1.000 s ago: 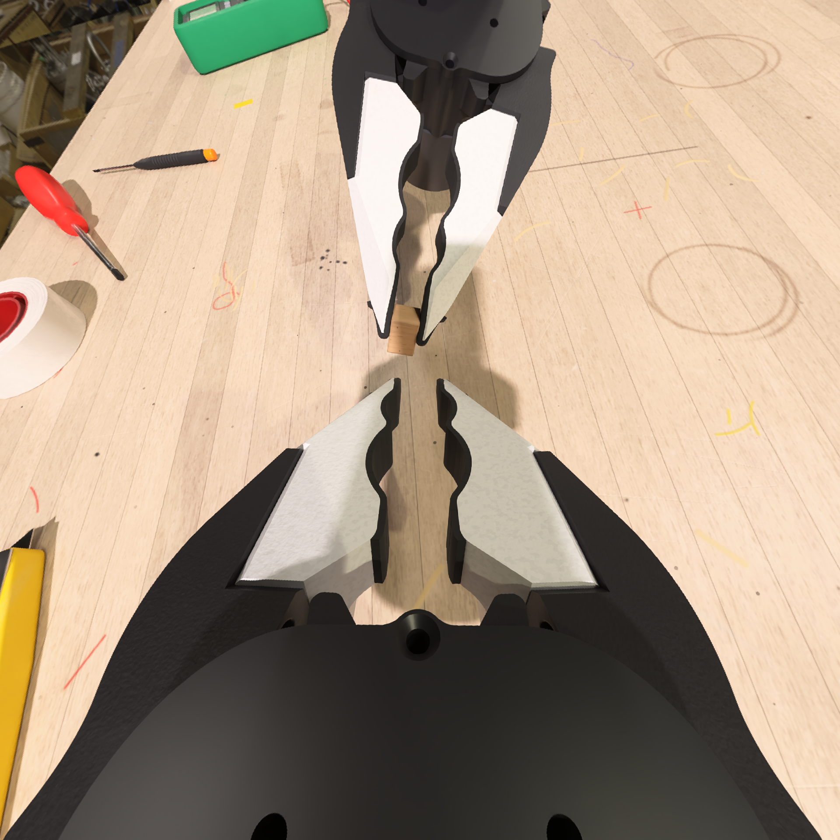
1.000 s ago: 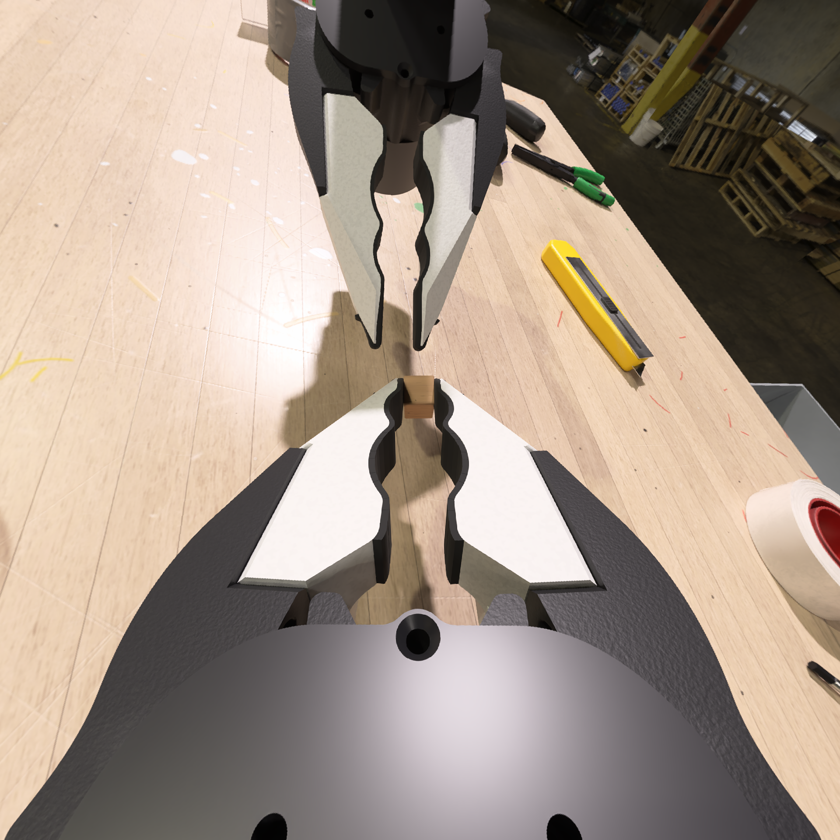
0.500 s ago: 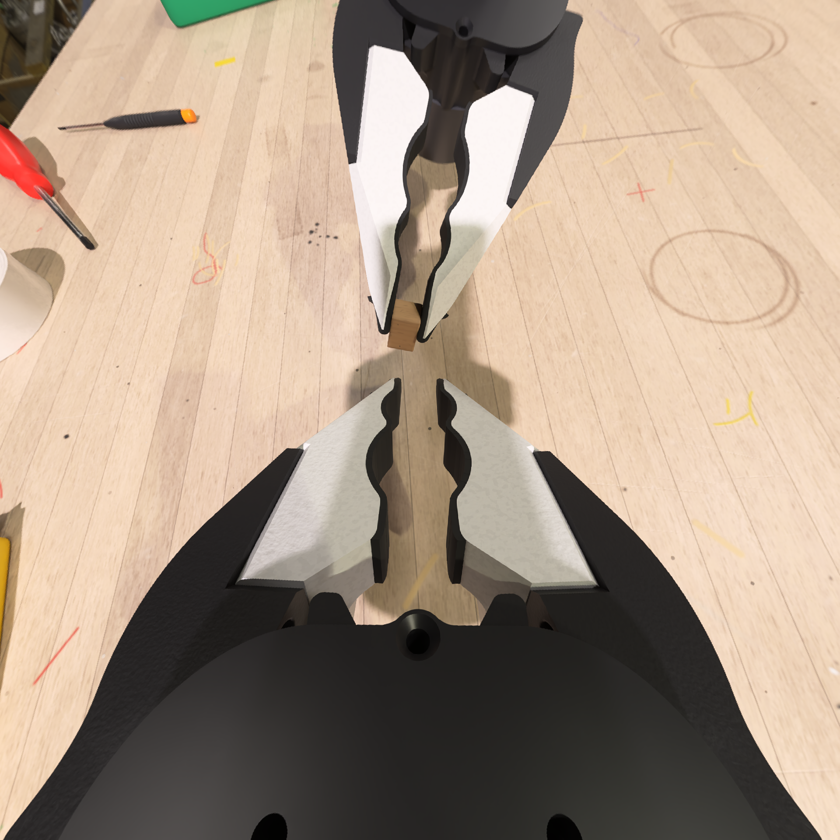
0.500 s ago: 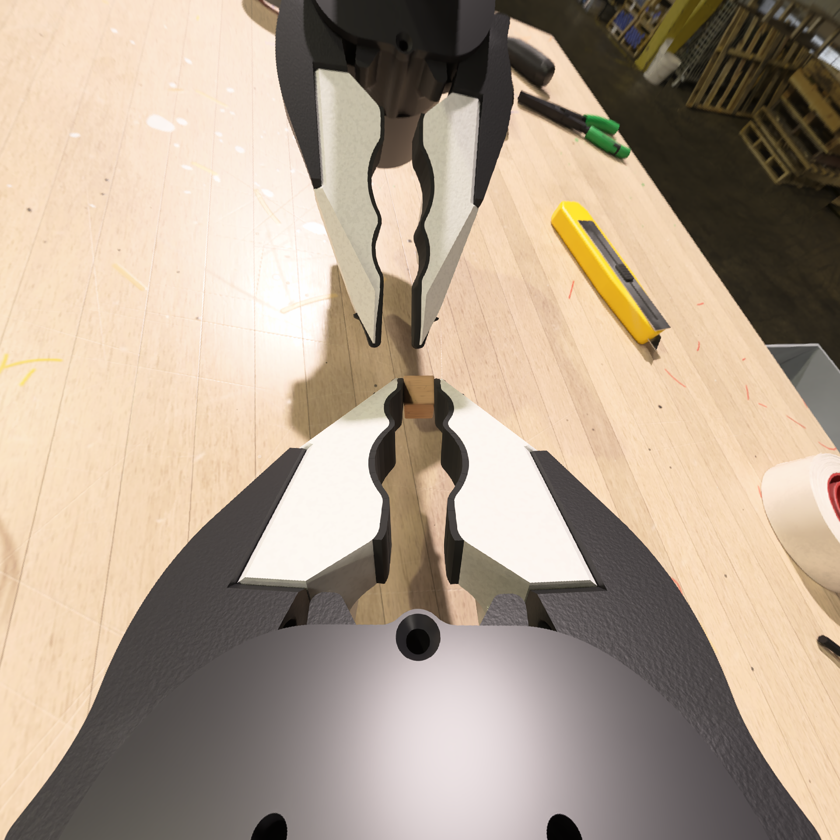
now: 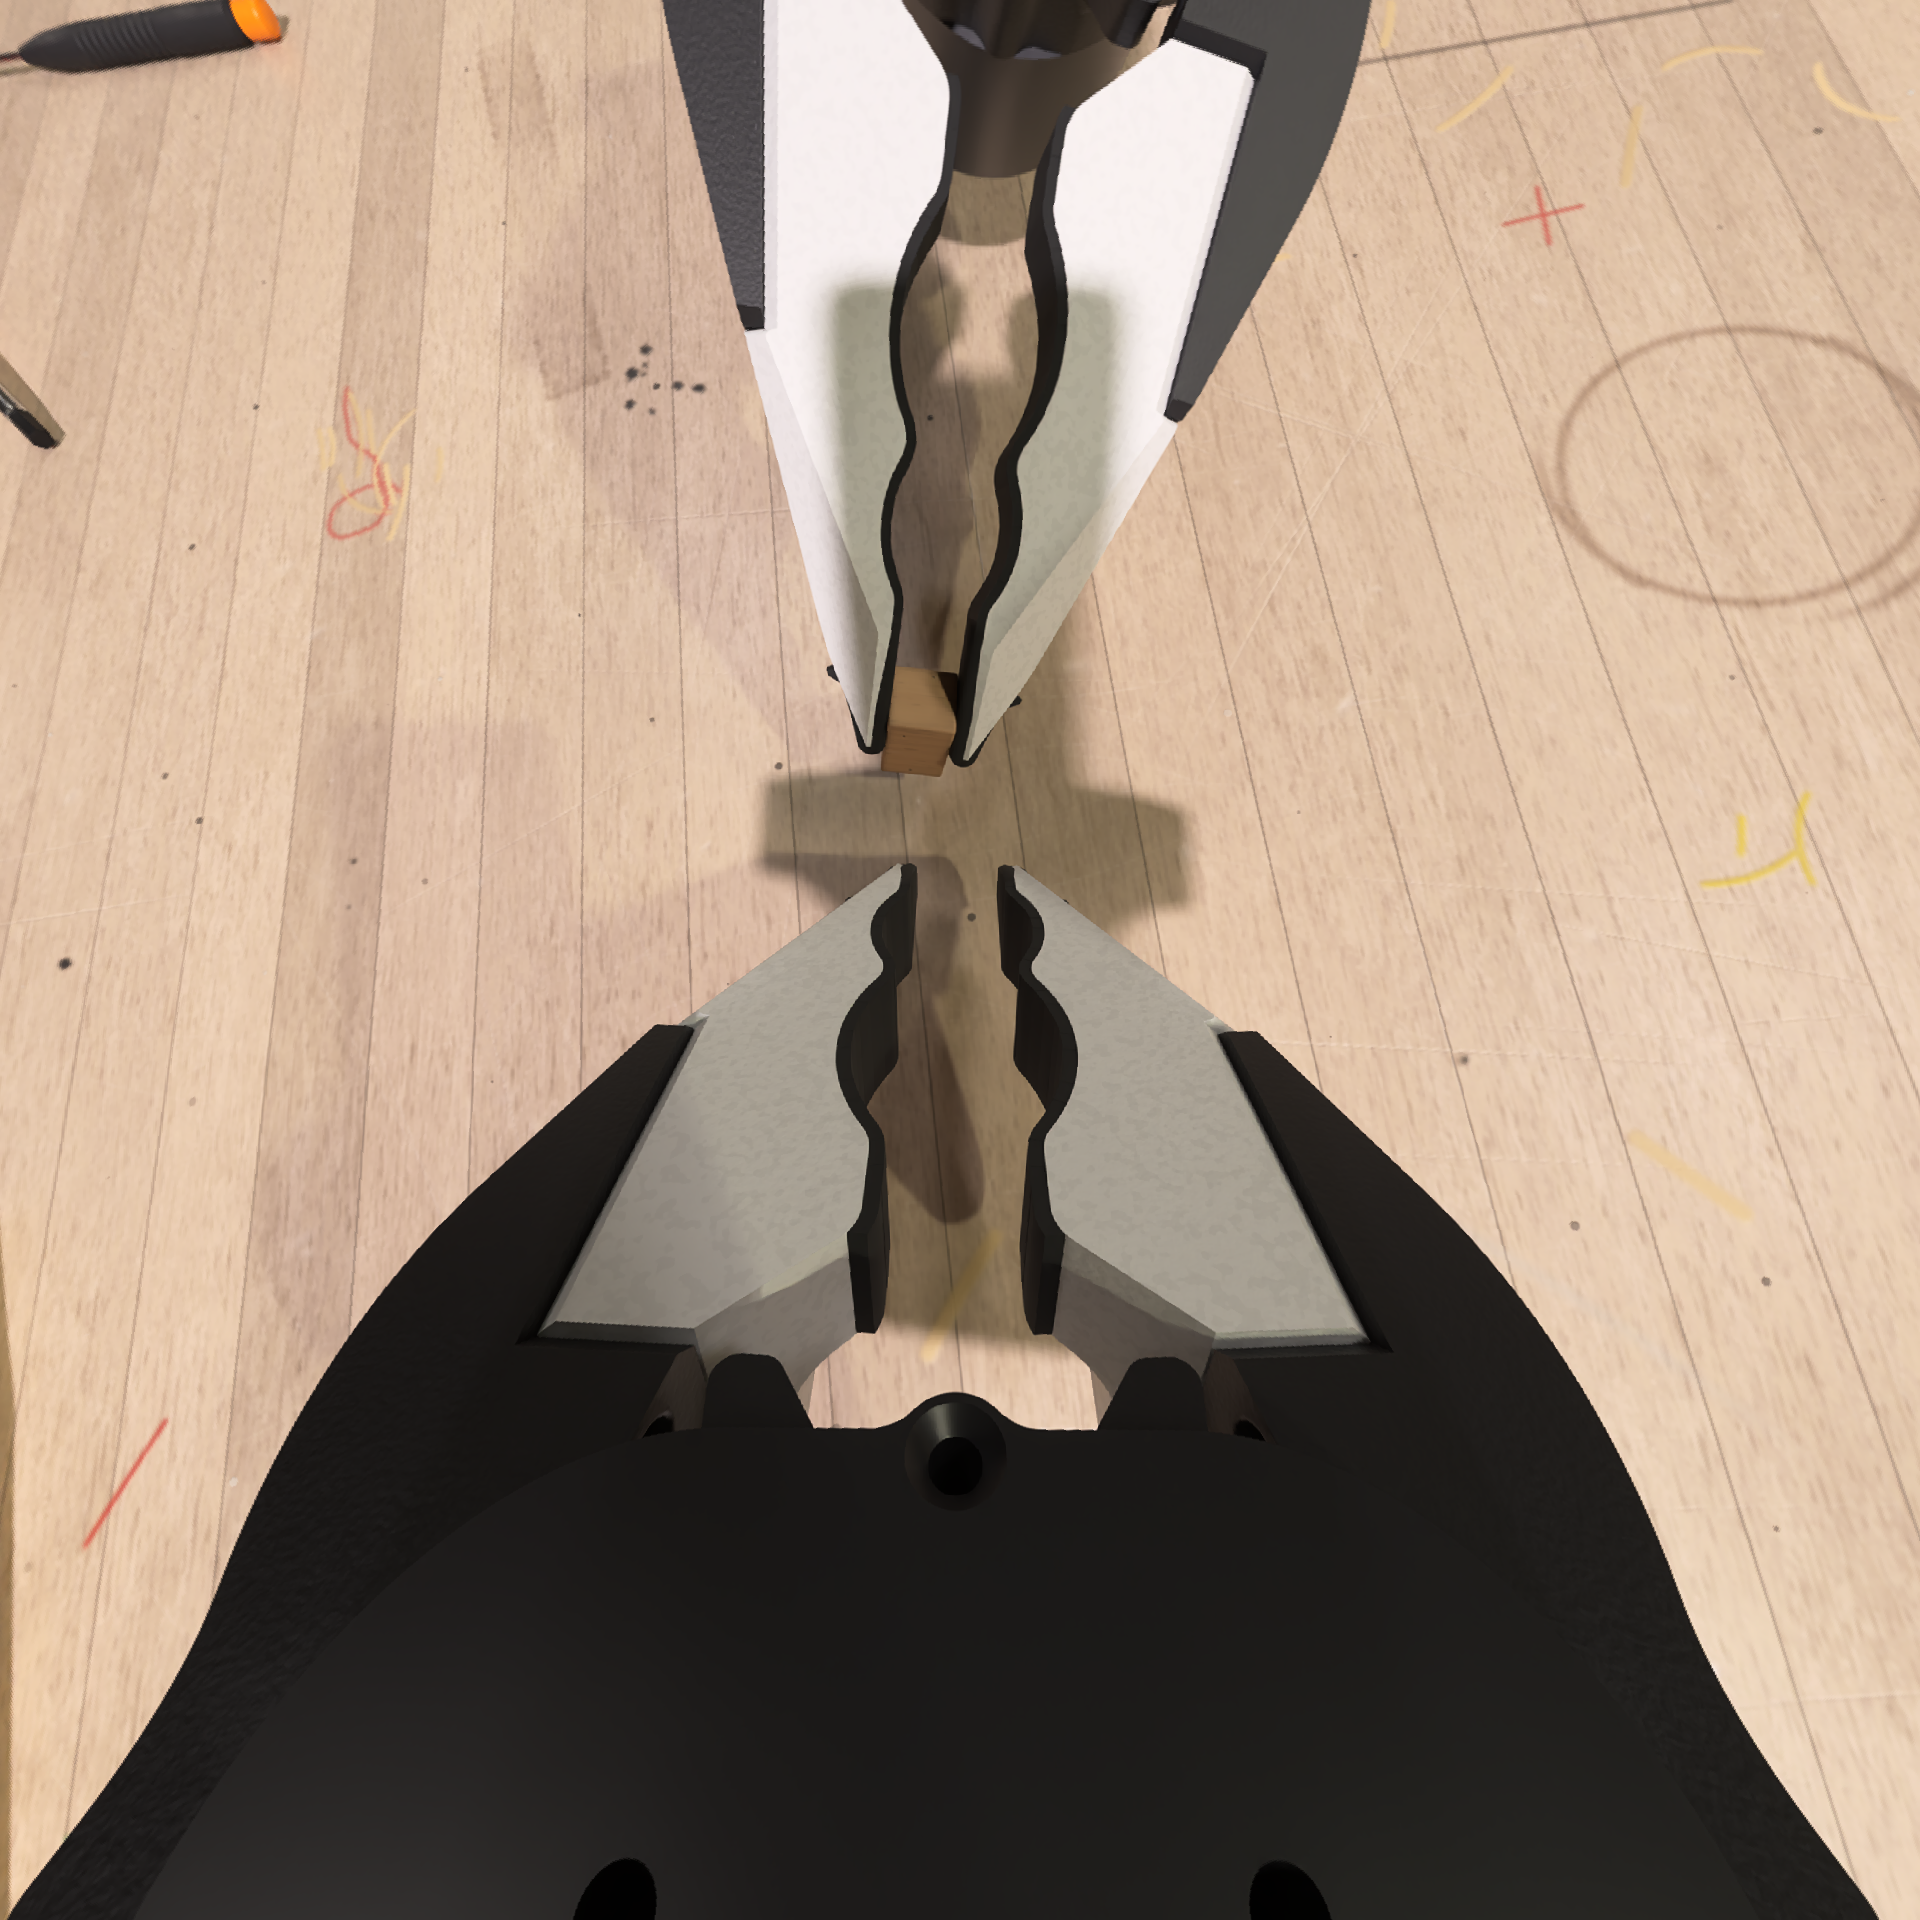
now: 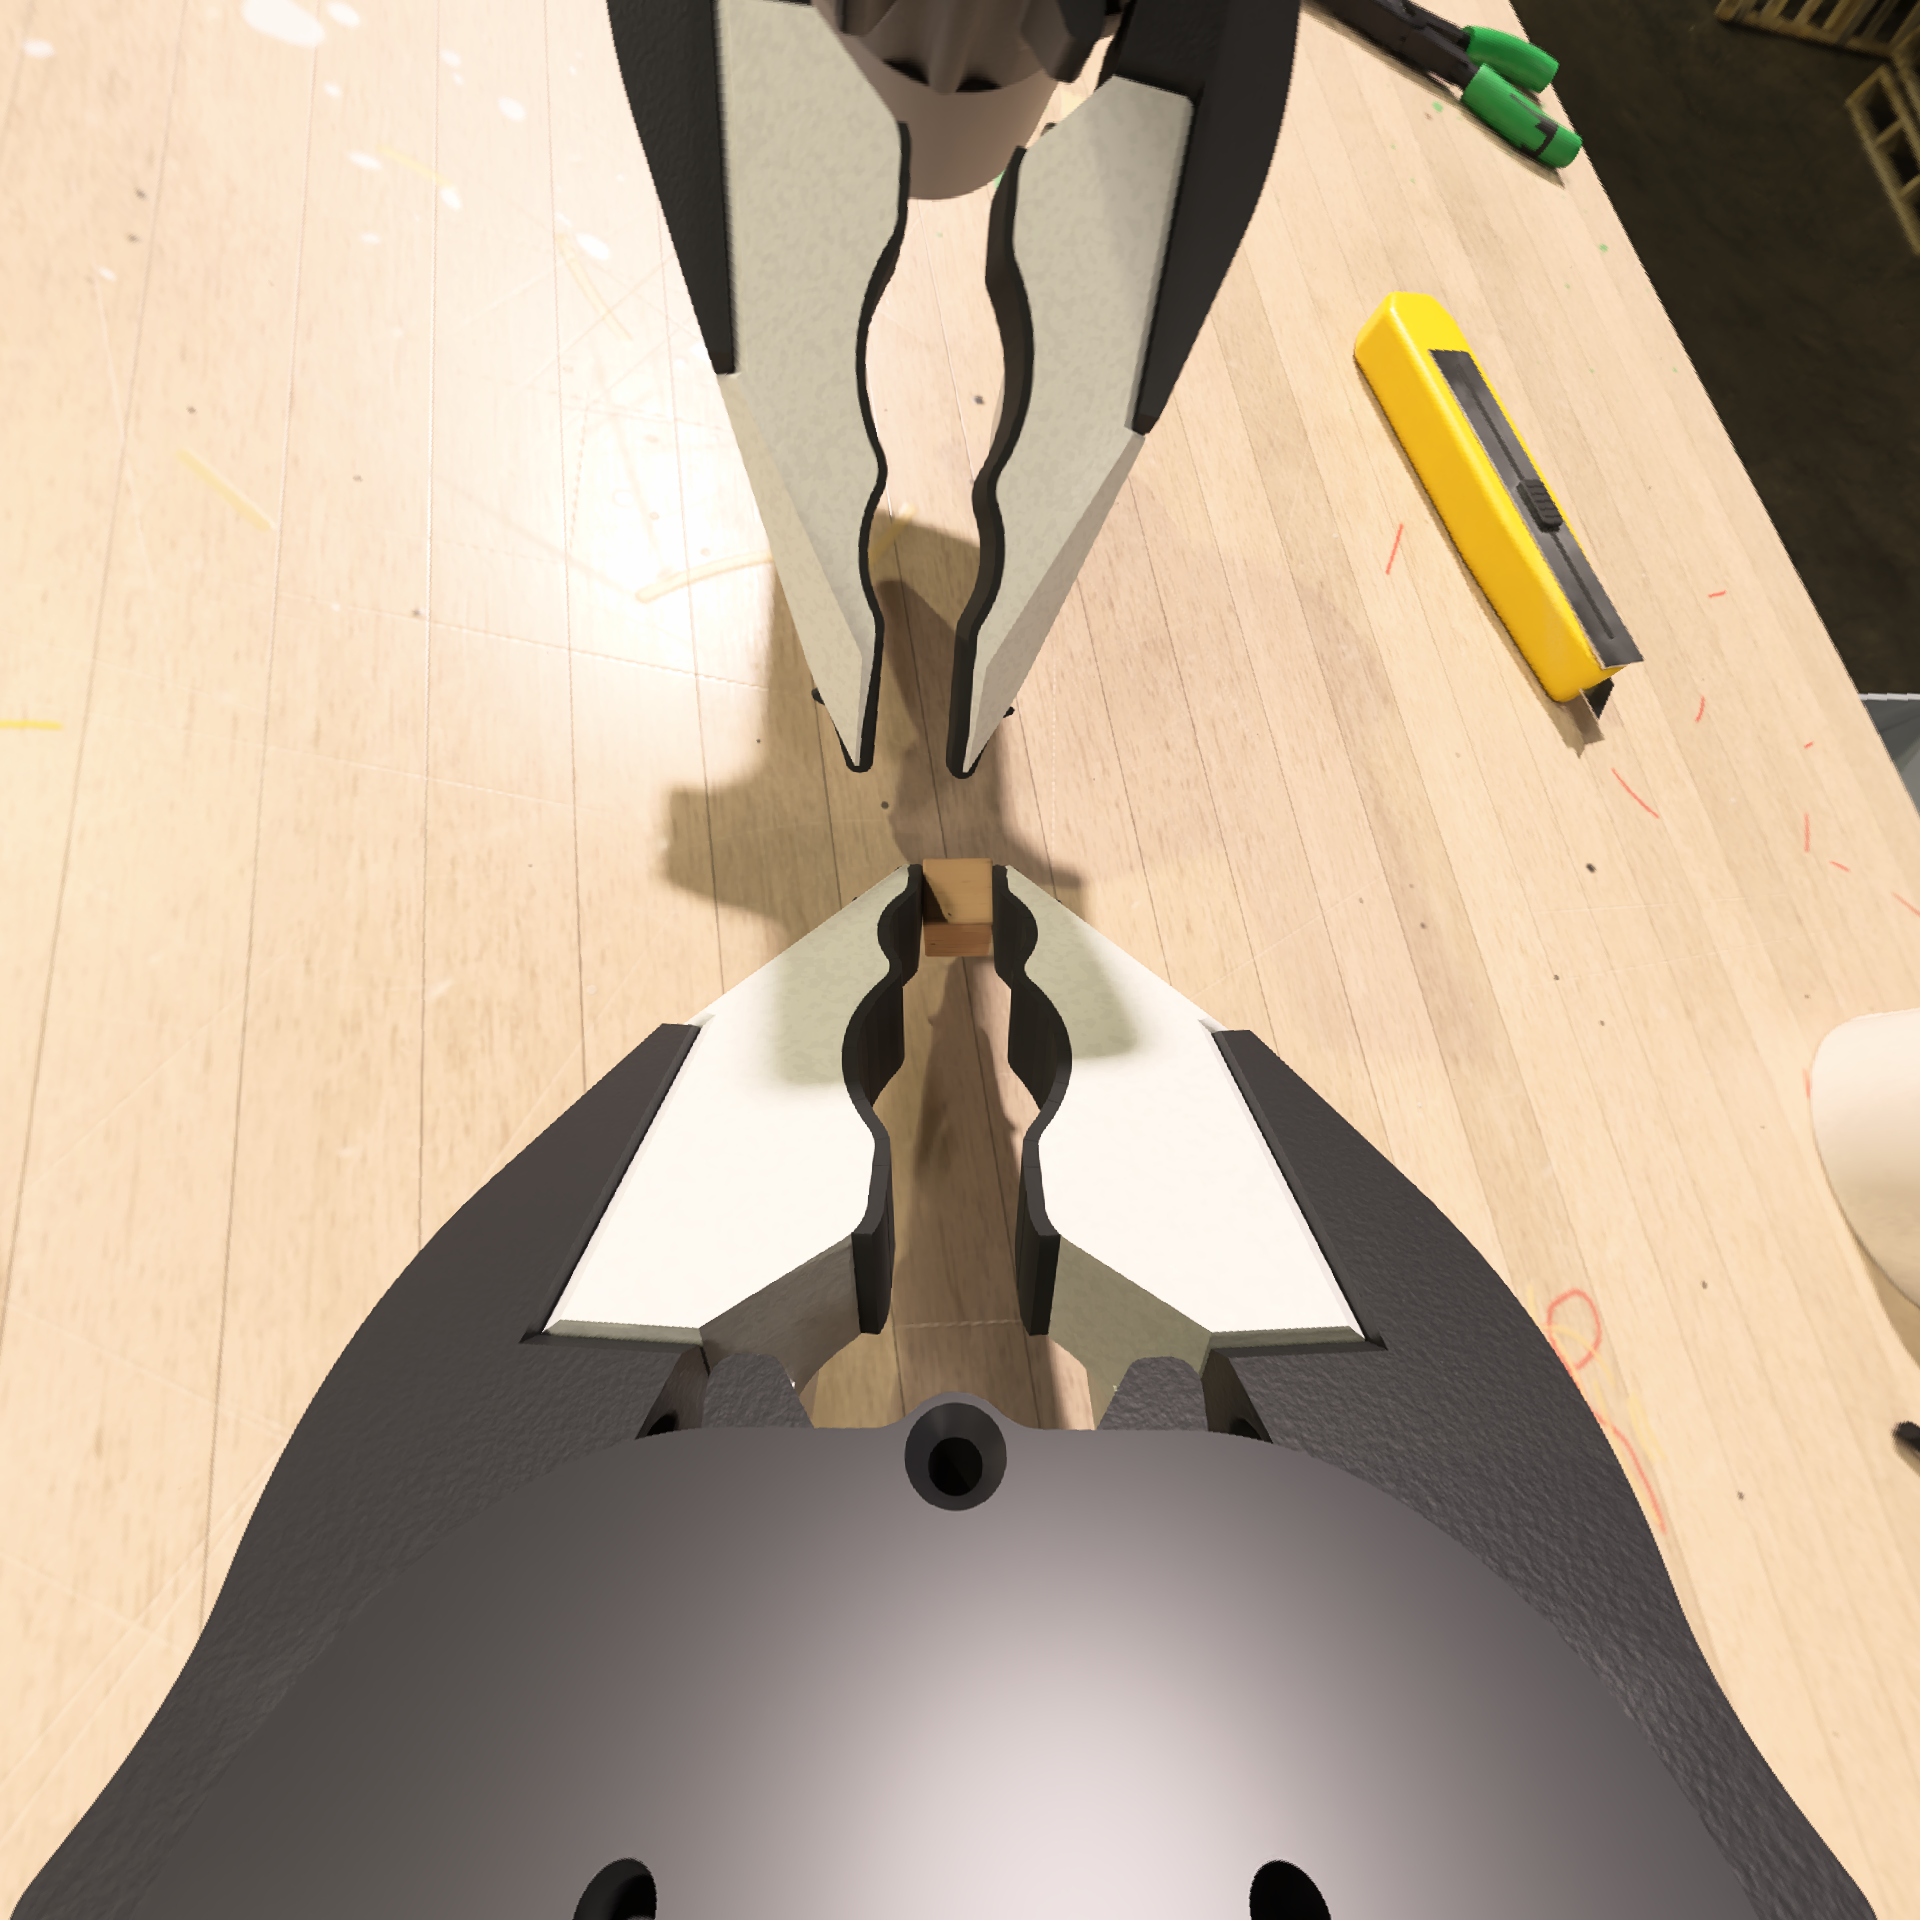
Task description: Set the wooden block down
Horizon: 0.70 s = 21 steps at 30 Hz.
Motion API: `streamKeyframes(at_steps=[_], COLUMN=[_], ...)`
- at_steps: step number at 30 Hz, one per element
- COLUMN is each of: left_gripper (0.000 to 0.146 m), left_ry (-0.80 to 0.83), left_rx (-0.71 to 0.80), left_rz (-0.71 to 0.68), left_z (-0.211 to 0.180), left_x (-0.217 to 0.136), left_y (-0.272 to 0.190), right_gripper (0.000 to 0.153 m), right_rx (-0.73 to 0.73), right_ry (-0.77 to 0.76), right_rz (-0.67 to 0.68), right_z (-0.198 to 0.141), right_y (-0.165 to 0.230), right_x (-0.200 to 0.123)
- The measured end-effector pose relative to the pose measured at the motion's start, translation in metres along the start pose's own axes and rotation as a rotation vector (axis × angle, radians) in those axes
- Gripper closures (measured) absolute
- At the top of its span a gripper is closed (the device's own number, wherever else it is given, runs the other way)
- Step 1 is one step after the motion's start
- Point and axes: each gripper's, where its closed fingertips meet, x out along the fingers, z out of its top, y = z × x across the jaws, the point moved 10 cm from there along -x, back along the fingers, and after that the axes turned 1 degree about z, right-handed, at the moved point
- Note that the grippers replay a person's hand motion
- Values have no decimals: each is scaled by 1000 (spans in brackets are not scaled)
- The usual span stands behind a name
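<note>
Now both grippers sit closer to the table (image 5: pixel 312 935) than they did a second ago: in the left wrist view the planks and pen marks look larger, and the green case, red screwdriver and tape roll have slid out of that picture. The right gripper (image 6: pixel 956 873) keeps its jaws clamped on the wooden block (image 6: pixel 957 906), pinched right at the fingertips just as before. Seen from the left wrist view, the wooden block (image 5: pixel 917 720) hangs very near the planks, its shadow just beneath it; whether it touches I cannot tell. By my reading the descent is nearly done and letting go is the step left.

The left gripper (image 5: pixel 952 873) holds nothing; its jaws stand a narrow gap apart, tip to tip with the right gripper (image 5: pixel 914 743), unchanged in spacing.

Counted: two grippers, one block. On the table I see one yellow utility knife (image 6: pixel 1496 499), one green-handled tool (image 6: pixel 1496 83) at the far edge, one pale tape roll (image 6: pixel 1870 1143) partly cut off, one black screwdriver with an orange collar (image 5: pixel 145 31), and one dark tool tip (image 5: pixel 26 410) at the left border.
</note>
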Motion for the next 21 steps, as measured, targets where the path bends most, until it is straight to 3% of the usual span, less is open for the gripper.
streamKeyframes(at_steps=[9,21], left_gripper=[131,131], left_ry=[-73,-63], left_rx=[-44,-79], left_rz=[-21,-64], left_z=[1,1], left_x=[-7,-7], left_y=[3,4], right_gripper=[140,140], right_rx=[122,126], right_ry=[-119,-128], right_rz=[64,97], right_z=[-3,-5], right_y=[-9,-10], right_x=[-6,-5])
